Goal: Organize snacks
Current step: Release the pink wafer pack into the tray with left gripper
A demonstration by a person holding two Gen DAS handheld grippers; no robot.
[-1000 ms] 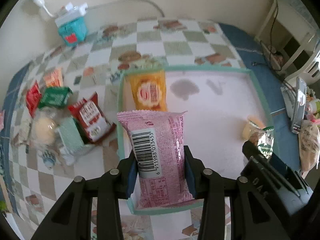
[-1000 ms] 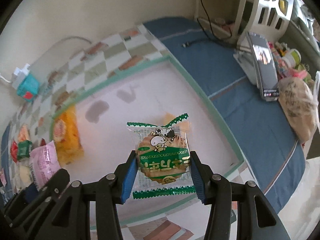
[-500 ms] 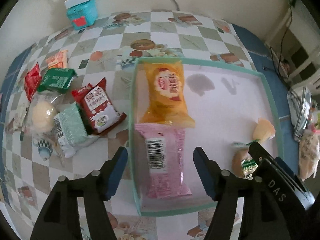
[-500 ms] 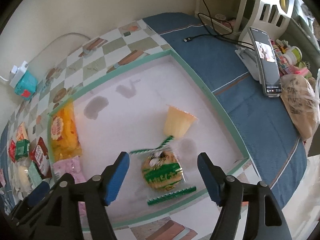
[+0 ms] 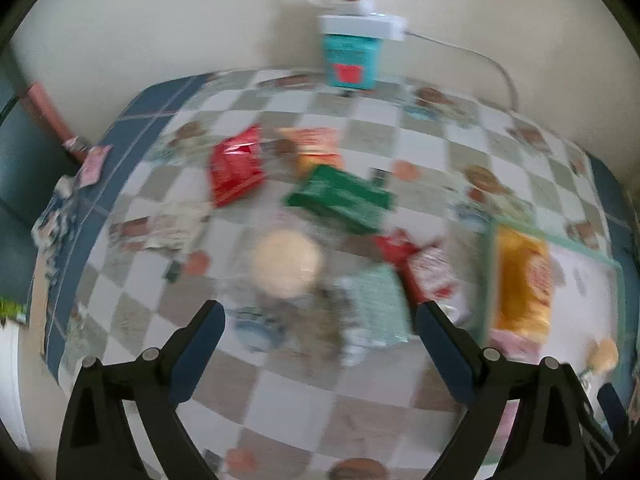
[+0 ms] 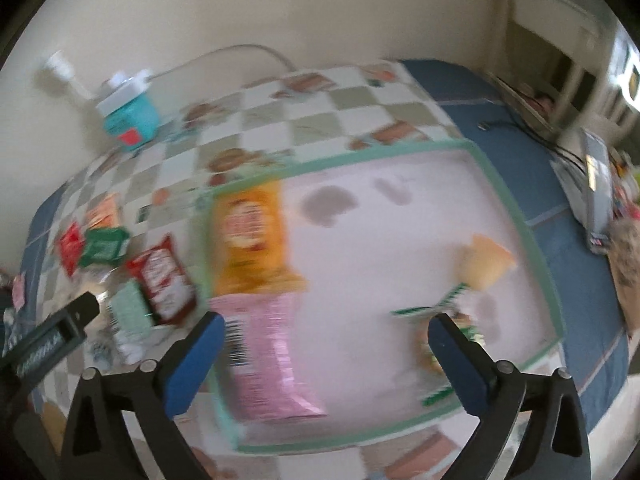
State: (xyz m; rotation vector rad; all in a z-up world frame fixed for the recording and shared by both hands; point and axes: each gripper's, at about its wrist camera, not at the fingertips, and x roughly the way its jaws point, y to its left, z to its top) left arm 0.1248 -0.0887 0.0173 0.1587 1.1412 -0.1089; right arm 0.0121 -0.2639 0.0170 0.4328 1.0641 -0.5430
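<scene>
We are holding both grippers with their jaws spread wide and nothing between them. The left gripper is pointing at the loose snacks on the checkered tablecloth. Just ahead of its jaws and a little toward the left one is a pale round bun in clear wrap; ahead of the right jaw are a mint-green packet and a red-and-white packet, touching each other. Further out in front are a green packet, a red packet and an orange packet.

The right gripper is hanging over the tray. The pink packet is lying just inside its left jaw, the yellow packet straight ahead beyond it, and the green-edged cookie packet by its right jaw, with a jelly cup past that.

We are judging all of these as light, crinkly film packs, slippery and easily crushed. The bun looks softest, so we are favouring a gentle pinch across its sides or on the wrap's sealed end. The flat packets want a grip across the narrow width, near the middle, so they do not droop. The blur leaves fine edges unclear.
</scene>
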